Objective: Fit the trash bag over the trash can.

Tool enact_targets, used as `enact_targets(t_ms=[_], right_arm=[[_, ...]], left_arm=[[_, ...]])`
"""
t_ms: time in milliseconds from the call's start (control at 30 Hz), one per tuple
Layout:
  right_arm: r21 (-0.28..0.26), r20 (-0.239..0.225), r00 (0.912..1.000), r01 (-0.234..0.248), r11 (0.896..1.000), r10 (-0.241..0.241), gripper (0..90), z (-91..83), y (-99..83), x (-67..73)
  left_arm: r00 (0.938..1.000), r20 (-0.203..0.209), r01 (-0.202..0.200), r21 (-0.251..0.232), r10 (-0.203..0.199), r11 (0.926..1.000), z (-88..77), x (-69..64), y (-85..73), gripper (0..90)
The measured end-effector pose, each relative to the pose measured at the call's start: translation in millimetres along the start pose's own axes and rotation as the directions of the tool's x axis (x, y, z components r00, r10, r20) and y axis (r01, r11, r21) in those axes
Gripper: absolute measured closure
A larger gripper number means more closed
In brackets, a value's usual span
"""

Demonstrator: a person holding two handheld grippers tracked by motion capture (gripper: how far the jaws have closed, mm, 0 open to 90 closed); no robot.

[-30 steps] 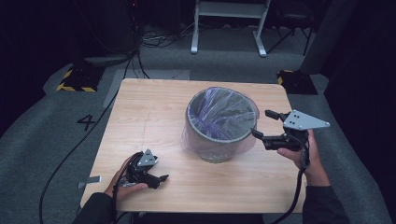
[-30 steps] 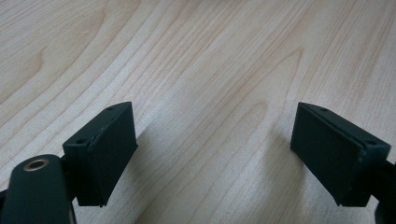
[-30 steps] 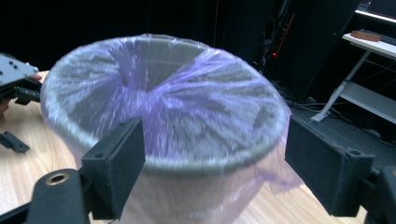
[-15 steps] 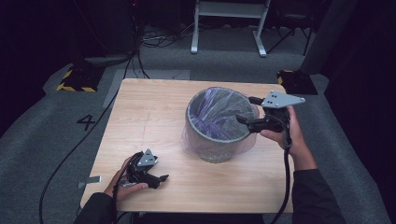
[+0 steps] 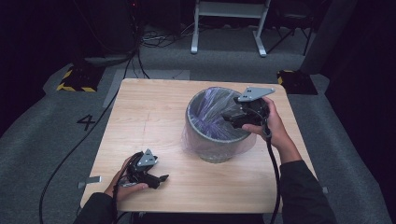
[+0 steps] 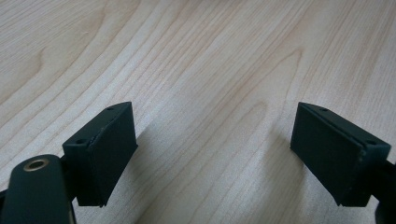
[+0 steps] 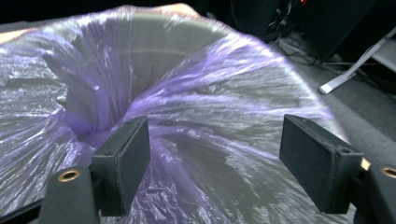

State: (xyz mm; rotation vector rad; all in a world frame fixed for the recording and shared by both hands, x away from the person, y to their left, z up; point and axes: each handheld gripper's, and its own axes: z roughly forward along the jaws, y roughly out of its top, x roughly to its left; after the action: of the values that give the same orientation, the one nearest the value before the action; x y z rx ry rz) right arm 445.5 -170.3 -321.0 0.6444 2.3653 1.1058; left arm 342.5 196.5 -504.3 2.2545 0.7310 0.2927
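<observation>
Nearest, the left gripper (image 5: 150,175) rests low on the wooden table (image 5: 149,116) at its front left edge, jaws spread wide over bare wood. Farther on, the right gripper (image 5: 233,115) is held over the right rim of the grey bin (image 5: 210,140), its jaws wide apart above the purple liner (image 7: 196,116). The bin's bottom is hidden among the liner's folds.

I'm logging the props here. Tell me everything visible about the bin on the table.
The bin is a round grey pail, standing upright right of the table's middle. A thin, see-through purple liner is inside it and folds over the rim, hanging loose down the outside. No contents are visible. The right gripper, jaws open, is over its right rim; whether it touches the liner is unclear.
</observation>
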Motion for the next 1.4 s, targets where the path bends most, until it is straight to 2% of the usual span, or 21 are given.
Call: enact_targets(t_ms=[200, 567, 767, 967, 1200, 1267, 1400], right_arm=[[0.096, -0.010, 0.9992, 0.039, 0.995, -0.038, 24.4, 9.1, -0.1, 3.9], [0.187, -0.014, 0.9995, 0.030, 0.982, -0.027, 24.7, 16.4, -1.5, 2.5], [0.230, -0.018, 0.9984, 0.056, 0.972, -0.053, 24.8, 18.2, -0.2, 5.0], [0.286, -0.025, 0.9965, 0.084, 0.955, -0.080, 24.4, 21.1, 1.8, 7.5], [0.324, -0.034, 0.9964, 0.084, 0.942, -0.077, 24.3, 23.1, 3.3, 8.3], [0.325, -0.033, 0.9963, 0.086, 0.942, -0.079, 24.1, 22.8, 3.6, 8.9], [0.298, -0.024, 0.9974, 0.073, 0.952, -0.068, 24.0, 20.7, 2.7, 8.5]], left_arm=[[1.0000, 0.001, 0.001, 0.000, -0.001, 1.0000, 0.0, -0.1, 0.0, 13.9], [1.0000, 0.001, 0.001, 0.000, -0.001, 1.0000, 0.0, -0.1, 0.0, 13.9], [1.0000, 0.000, 0.001, 0.001, -0.001, 1.0000, -0.1, -0.1, 0.0, 13.9], [1.0000, 0.000, 0.001, 0.001, -0.001, 1.0000, -0.1, -0.1, 0.0, 13.9], [1.0000, 0.000, 0.000, 0.001, 0.000, 1.0000, -0.1, 0.0, 0.0, 13.9], [1.0000, 0.000, 0.001, 0.000, -0.001, 1.0000, -0.1, -0.1, 0.0, 13.9], [1.0000, 0.000, 0.001, 0.001, -0.001, 1.0000, -0.1, -0.1, 0.0, 13.9]])
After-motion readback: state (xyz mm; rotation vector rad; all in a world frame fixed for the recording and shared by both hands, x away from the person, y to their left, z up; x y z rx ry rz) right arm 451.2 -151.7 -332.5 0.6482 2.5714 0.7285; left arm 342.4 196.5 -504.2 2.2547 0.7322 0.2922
